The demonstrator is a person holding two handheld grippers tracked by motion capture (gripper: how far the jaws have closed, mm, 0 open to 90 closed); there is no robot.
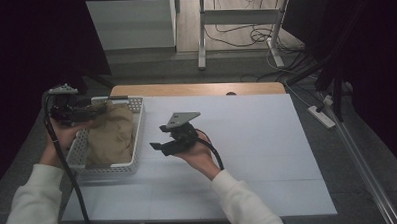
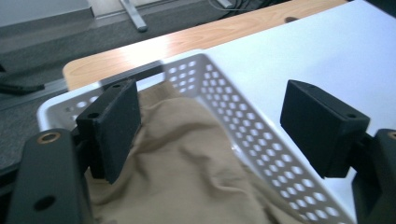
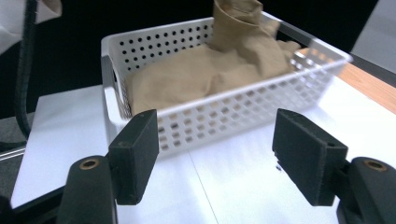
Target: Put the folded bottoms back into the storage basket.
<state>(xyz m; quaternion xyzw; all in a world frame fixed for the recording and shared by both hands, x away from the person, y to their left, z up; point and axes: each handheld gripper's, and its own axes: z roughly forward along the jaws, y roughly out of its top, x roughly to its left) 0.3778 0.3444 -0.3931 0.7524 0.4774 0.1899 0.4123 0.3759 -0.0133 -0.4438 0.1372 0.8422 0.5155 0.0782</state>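
Tan cloth [image 1: 111, 134] lodged in white basket [image 1: 137, 139]: stowing apparently done. Left gripper [image 1: 94, 111] spread above it; right gripper [image 1: 157, 146] spread, empty, beside.

Soft matt tan cloth [image 1: 110, 135], glossy white perforated plastic basket [image 1: 137, 125], smooth matt white table cover [image 1: 247, 140], varnished wood edge [image 1: 195, 89], matt blk jaw pads

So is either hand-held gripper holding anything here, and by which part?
Nothing is held. The left hand-held gripper is open above the tan cloth in the white basket; the right hand-held gripper is open over the table, short of the basket.
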